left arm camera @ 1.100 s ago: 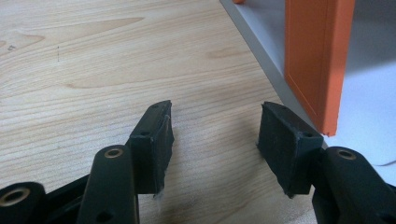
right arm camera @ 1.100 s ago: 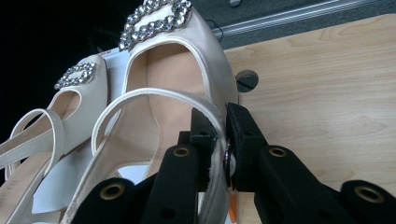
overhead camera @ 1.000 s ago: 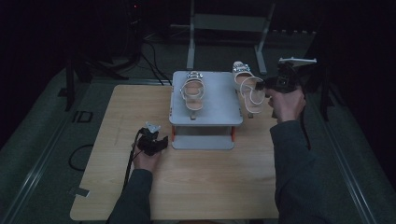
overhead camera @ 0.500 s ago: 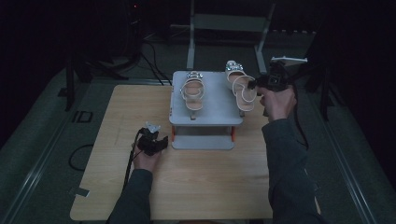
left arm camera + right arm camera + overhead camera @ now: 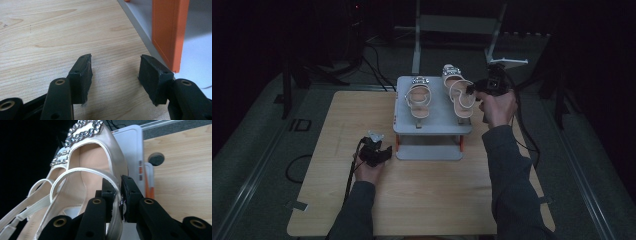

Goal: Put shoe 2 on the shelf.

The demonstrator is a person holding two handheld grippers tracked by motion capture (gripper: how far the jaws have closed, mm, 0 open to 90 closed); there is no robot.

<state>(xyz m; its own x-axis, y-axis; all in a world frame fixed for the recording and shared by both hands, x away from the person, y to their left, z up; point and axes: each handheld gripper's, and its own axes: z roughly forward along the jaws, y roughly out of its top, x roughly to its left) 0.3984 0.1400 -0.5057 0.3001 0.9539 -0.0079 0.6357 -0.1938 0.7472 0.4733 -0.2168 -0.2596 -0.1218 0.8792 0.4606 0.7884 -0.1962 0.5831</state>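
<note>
The right tongs point(image 5: 117, 195) are clamping the thin back strap of a cream sandal point(image 5: 100, 162), one pad on each side of the strap. The sandal's toe band, set with clear stones, is pointing away from the tongs. In the high view the right tongs point(image 5: 472, 90) are holding this sandal point(image 5: 459, 92) over the right side of a grey stand point(image 5: 432, 125); I cannot tell whether its sole is touching the top or hanging just above it. A second sandal point(image 5: 418, 97) of the same kind is lying on the left half of the stand, toe pointing away from the person, so the two are sitting nearly side by side.

The left tongs point(image 5: 115, 75) are gaping open and gripping nothing, pads low over bare wood of the counter point(image 5: 50, 37), just beside an orange leg point(image 5: 167, 32) of the stand. From above, the left tongs point(image 5: 377, 152) are resting near the stand's front left corner.

Judging by this, the person is placing the right sandal on the stand as the mate of the first. The next move is calling for settling it flat and parallel to its partner, then parting the pads without dragging the strap; the strap is thin and springy, so the shoe could tip or skid on release.

No brand, label or writing is showing anywhere clearly enough to read
</note>
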